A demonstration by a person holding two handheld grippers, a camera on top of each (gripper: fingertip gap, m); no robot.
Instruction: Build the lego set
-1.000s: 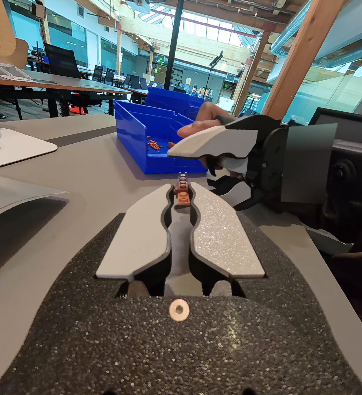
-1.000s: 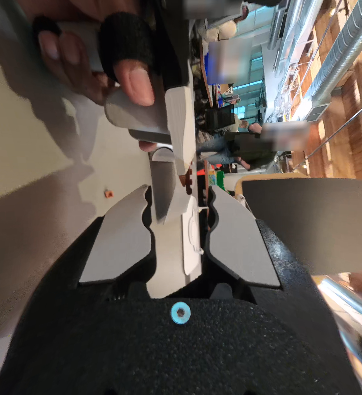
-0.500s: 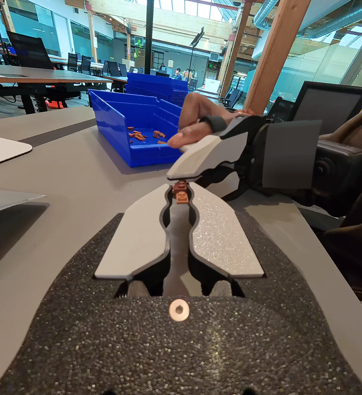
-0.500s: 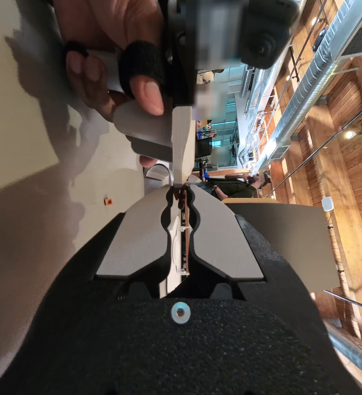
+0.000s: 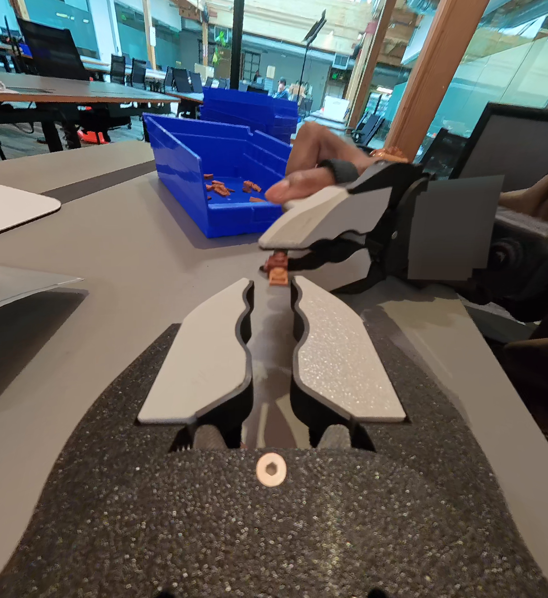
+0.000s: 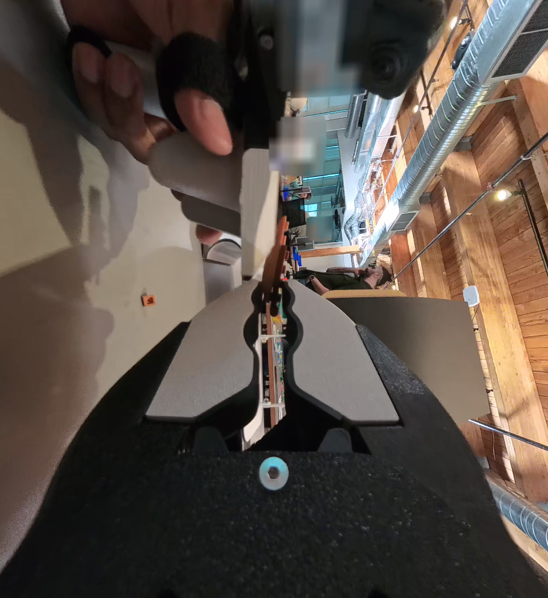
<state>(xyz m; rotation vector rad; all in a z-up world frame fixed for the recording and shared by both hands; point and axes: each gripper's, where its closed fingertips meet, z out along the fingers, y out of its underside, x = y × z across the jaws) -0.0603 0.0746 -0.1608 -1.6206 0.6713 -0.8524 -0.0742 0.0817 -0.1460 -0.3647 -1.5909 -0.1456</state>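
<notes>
A small brown and orange lego assembly (image 5: 277, 270) hangs just above the grey table (image 5: 120, 259), right beyond my left gripper's tips. My left gripper (image 5: 272, 284) is open, with its jaws a little apart and not touching the piece. My right gripper (image 5: 266, 257) comes in from the right, rolled on its side, and is shut on the assembly. In the right wrist view my right gripper (image 6: 271, 288) pinches the brown assembly (image 6: 276, 259) at its tips. One finger (image 6: 258, 220) of the left gripper and the hand holding it hang above.
A blue bin (image 5: 182, 181) with several loose brown lego pieces (image 5: 221, 189) stands just beyond, with stacked blue bins (image 5: 250, 106) behind it. A white board (image 5: 7, 207) lies at the left, and a monitor (image 5: 525, 145) is at the right. One small orange brick (image 6: 148, 300) lies on the table. Both grippers' tips are close together, under 4 cm apart.
My right gripper went from open to shut on the lego assembly. My left gripper, shut on it before, has opened and let it go.
</notes>
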